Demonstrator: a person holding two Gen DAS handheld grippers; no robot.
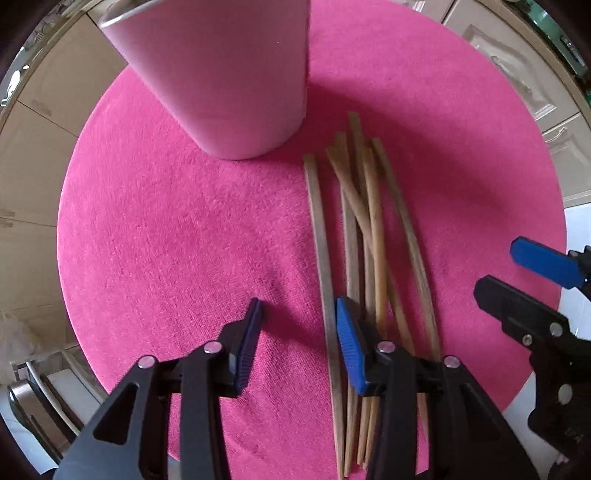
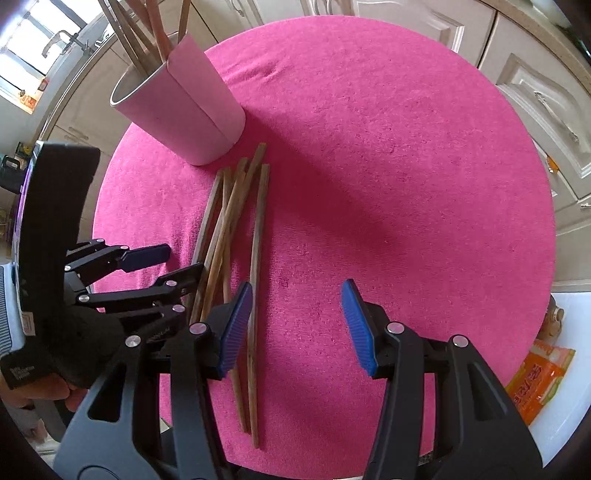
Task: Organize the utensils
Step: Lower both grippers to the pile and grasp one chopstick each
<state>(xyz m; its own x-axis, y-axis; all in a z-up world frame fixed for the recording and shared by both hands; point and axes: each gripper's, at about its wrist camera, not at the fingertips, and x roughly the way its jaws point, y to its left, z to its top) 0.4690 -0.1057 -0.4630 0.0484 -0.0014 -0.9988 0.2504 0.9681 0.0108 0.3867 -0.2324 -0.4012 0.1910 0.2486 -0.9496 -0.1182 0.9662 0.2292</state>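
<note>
Loose wooden chopsticks (image 1: 369, 236) lie on the pink-covered desk (image 1: 166, 240) just beside the pink holder cup (image 1: 229, 77). The left claw (image 1: 299, 343) is spread, pinching nothing, one finger over the bundle. The right claw (image 2: 297, 325) is spread beside them.

In the left wrist view the pink cup (image 1: 221, 74) ran off the top edge, so its mouth and contents could not be seen. The near ends of the loose chopsticks (image 1: 373, 229) lay hidden behind the left gripper (image 1: 299, 347). In the right wrist view the chopsticks in the cup (image 2: 155, 33) were cut off by the top edge, and the orange packet (image 2: 539, 380) had print too small to read.
</note>
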